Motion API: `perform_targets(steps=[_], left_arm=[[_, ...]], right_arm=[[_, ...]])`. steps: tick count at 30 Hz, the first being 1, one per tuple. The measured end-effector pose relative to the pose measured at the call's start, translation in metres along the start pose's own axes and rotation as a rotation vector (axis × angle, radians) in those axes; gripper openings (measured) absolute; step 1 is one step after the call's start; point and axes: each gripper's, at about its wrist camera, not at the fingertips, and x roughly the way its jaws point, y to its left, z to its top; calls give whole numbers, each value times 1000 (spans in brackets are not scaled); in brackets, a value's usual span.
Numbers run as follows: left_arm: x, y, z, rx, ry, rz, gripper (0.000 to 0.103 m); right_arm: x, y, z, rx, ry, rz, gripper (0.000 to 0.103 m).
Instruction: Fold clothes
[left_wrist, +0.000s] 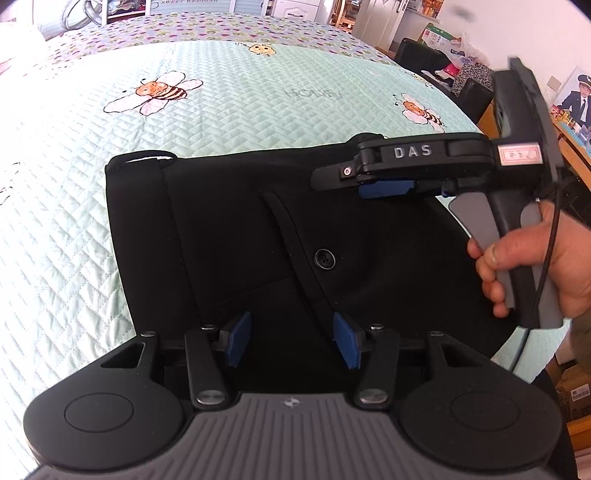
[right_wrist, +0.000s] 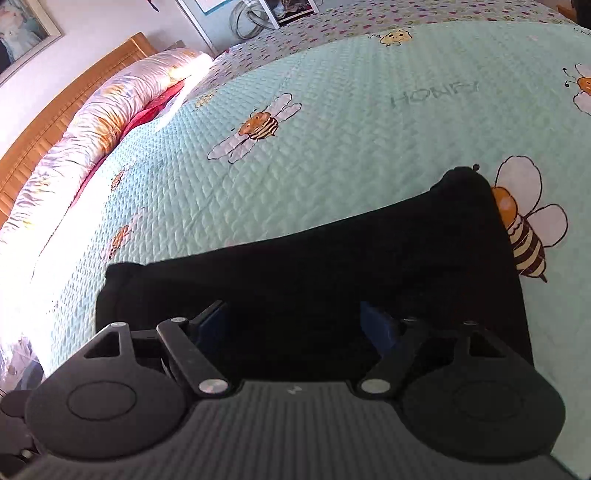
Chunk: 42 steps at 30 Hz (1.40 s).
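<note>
Now both hand-held grippers, left & right, are hovering w/ jaws apart over black trousers on bed; next needs an edge grab.

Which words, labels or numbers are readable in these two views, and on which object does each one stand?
"DAS": raised letters on the black finger arm of the right gripper, seen from the left wrist.
"HONEY": faint grey print on the mint-green quilted bedspread, in both views.
"SWEET WEDDING": on a framed picture beyond the bed, partly cut off.
Small white sticker on the right gripper's body: too blurred to read.
</note>
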Motion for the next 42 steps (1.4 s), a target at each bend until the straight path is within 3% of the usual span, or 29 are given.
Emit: perform_targets(steps=[2,6,10,12,15,18,20,22,25,27,29,32,35,39,42], left_arm=[[-2,5,1,-16,-1,-22,53],[-11,24,2,-111,-39,-104,54],[-44,33,4,-188,-171,-207,53],[-51,31,17,-186,-218,-204,56],[-34,38,43,-180,-204,-101,60],[-1,66,51,-285,-138,-24,54],[14,73,45,-287,-116,-19,52],[19,70,39,-228,-120,-2,52],[14,80,35,-249,-116,-25,48],[12,91,33,-283,-114,-37,31],[13,97,30,-312,-122,-42,21],[13,96,26,-321,-140,-40,19],[11,88,26,-289,-145,-10,20],[11,78,26,-248,-152,25,20],[10,74,24,-225,-154,36,20]], right_arm=[[-10,-3,-2,36,-53,33,75],[-68,-16,-16,169,-204,116,75],[-123,-58,-62,352,-309,155,75],[-137,-70,-82,386,-332,139,75],[-142,-65,-95,329,-349,177,75],[-138,-45,-102,202,-358,219,75],[-119,-42,-119,163,-270,221,75],[-106,-45,-139,106,-281,192,68],[-104,-36,-146,23,-274,150,68],[-106,-34,-142,18,-262,146,68],[-108,-33,-141,6,-253,150,68],[-111,-35,-135,-1,-232,169,69],[-122,-52,-113,126,-242,241,69],[-131,-53,-40,57,-251,81,70],[-98,-49,44,-81,-110,-33,72]])
